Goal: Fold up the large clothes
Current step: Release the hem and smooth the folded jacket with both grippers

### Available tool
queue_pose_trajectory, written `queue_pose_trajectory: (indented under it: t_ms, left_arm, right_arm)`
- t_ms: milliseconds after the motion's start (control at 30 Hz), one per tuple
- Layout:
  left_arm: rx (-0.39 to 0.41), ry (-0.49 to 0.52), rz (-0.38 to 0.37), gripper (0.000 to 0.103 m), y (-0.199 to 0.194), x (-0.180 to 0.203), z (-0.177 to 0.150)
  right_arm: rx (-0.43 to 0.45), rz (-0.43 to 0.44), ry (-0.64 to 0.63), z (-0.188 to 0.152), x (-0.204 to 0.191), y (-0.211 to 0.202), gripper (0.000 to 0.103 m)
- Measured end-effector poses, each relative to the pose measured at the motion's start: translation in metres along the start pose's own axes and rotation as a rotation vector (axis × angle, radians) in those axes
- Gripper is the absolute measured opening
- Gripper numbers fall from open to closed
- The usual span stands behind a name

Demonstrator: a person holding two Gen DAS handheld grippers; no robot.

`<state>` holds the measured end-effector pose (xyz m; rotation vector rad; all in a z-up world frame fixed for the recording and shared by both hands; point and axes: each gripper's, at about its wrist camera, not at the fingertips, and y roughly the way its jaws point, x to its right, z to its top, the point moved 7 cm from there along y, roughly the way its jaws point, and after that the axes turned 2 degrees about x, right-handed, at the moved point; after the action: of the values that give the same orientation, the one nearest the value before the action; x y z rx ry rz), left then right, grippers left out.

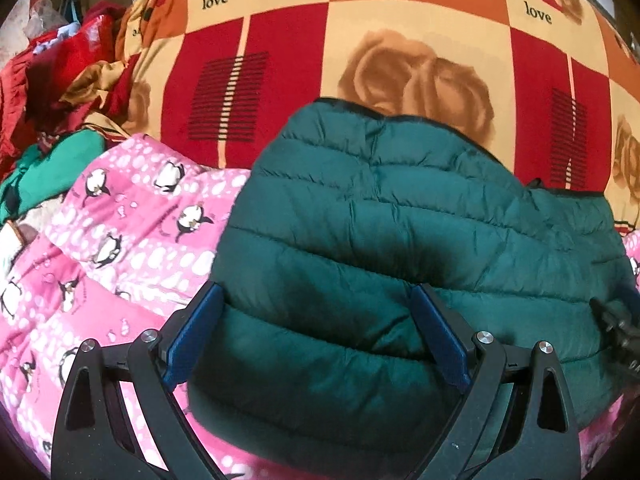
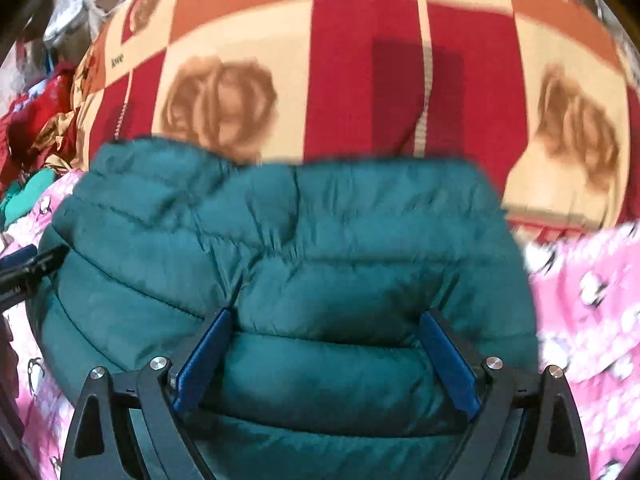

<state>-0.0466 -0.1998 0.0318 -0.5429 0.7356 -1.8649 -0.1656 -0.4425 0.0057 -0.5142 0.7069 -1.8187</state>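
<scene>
- On the bed, a green jacket [image 1: 400,240] lies folded into a thick, puffy bundle, with its quilted rows running across.
- Under the jacket lies a pink blanket [image 1: 120,240] with penguins printed on it; it shows on the left of the jacket in the left wrist view and on both sides in the right wrist view [image 2: 592,320].
- Behind both is a bedsheet [image 1: 360,40] in red, orange and cream squares (it has brown roses and the word "love").
- At the far left edge a pile of red clothes [image 1: 48,68] is heaped, and near it a bright green cloth [image 1: 52,168] lies just beside the pink blanket.
- The left hand-held gripper [image 1: 316,336] is over the near part of the jacket, its blue pads wide apart; a roll of the jacket lies between them, but whether the pads press on it I cannot tell.
- The right hand-held gripper [image 2: 328,360] is also wide apart, over the near edge of the jacket [image 2: 300,240], with a fold of it between the pads.
- The right wrist view is blurred, mostly at the far edge of the jacket and on the right side.
- Each gripper shows at the side edge of the other view, just beside the jacket.
</scene>
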Motion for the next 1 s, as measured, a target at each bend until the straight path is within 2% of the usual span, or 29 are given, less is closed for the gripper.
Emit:
queue_pose_trajectory:
  t_ms: [200,300,400,467,567,1000]
  left_arm:
    - [0.014,0.007,-0.009,0.095,0.005,0.0,0.003]
    - [0.016,0.005,-0.01,0.095,0.007,0.0,0.004]
    - [0.018,0.008,-0.006,0.096,0.008,0.0,0.004]
    - [0.022,0.012,-0.003,0.096,0.008,0.001,0.004]
    - [0.024,0.018,0.0,0.096,0.008,0.001,0.004]
    - [0.048,0.051,0.025,0.096,0.006,0.003,0.005]
  right_arm:
    - [0.013,0.007,0.056,0.004,0.009,-0.007,0.094]
    - [0.06,0.021,0.088,0.014,0.013,-0.021,0.094]
    - [0.085,-0.013,0.096,0.019,0.021,-0.028,0.094]
    - [0.069,-0.028,0.09,0.016,0.025,-0.024,0.095]
    - [0.0,-0.045,0.068,0.002,0.028,-0.007,0.095]
    - [0.048,-0.043,0.045,0.0,0.015,-0.037,0.095]
